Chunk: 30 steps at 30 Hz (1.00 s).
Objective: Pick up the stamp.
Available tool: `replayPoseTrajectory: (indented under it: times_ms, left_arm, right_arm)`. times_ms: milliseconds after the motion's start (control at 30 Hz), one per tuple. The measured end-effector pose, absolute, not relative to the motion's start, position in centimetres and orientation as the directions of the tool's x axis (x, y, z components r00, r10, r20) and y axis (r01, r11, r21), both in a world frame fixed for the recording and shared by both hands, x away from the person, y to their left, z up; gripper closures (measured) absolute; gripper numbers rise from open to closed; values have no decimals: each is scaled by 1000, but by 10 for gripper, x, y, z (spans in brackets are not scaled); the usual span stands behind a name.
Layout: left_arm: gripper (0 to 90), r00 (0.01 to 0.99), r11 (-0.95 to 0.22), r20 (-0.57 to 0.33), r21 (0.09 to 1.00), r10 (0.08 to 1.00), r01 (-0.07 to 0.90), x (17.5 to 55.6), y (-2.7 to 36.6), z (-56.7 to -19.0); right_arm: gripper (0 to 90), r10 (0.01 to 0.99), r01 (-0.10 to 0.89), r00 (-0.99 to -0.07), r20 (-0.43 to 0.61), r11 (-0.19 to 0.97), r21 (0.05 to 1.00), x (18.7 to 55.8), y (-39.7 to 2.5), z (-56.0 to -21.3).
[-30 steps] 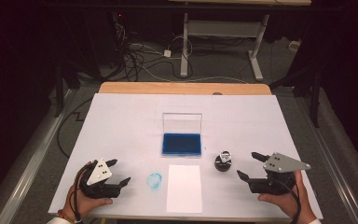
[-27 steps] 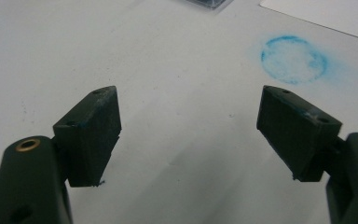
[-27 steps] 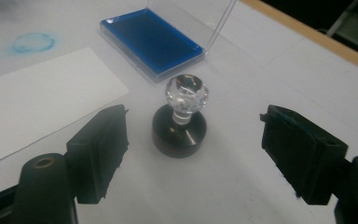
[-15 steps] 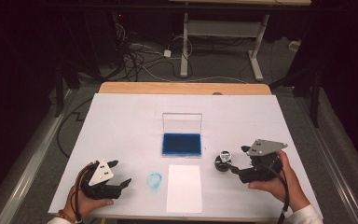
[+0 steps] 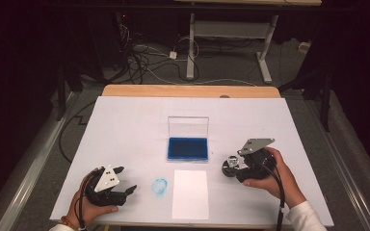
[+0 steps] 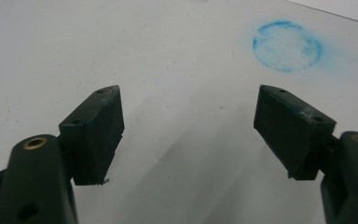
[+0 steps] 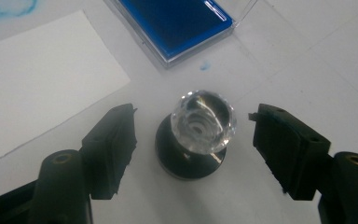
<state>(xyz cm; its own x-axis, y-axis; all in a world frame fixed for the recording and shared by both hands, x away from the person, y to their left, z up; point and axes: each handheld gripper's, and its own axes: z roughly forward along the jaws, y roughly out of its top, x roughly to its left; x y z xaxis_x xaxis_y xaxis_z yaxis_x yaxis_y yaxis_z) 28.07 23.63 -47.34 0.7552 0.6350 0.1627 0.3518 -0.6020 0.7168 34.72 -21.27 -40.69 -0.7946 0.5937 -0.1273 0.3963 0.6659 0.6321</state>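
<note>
Between the right tool's [image 7: 193, 140] parted jaws, the stamp [image 7: 196, 135] stands upright, clear knob topmost.

Stamp [image 5: 230, 166] base partly hidden behind right claw [image 5: 237, 168], ink pad [image 7: 179, 25] perhaps cut off at top edge

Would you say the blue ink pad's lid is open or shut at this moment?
Open. The clear lid stands upright behind the ink pad, leaving the blue surface bare; the right gripper view shows it uncovered too.
</note>
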Motion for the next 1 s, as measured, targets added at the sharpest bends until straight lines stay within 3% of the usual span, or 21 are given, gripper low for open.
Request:
replayPoseTrajectory:
  times_ms: [400, 867, 1000]
  left_arm:
    - [233, 771, -633, 178, 695, 612, 342, 280, 234, -475]
    - [233, 780, -644, 173, 683, 601, 345, 281, 232, -477]
    - [233, 782, -643, 171, 685, 600, 343, 281, 232, -477]
  right_arm:
    - [463, 586, 400, -800, -128, 680, 615, 355, -204, -416]
    - [474, 599, 418, -792, -116, 671, 613, 360, -206, -422]
    - [560, 610, 428, -787, -93, 647, 631, 361, -207, -422]
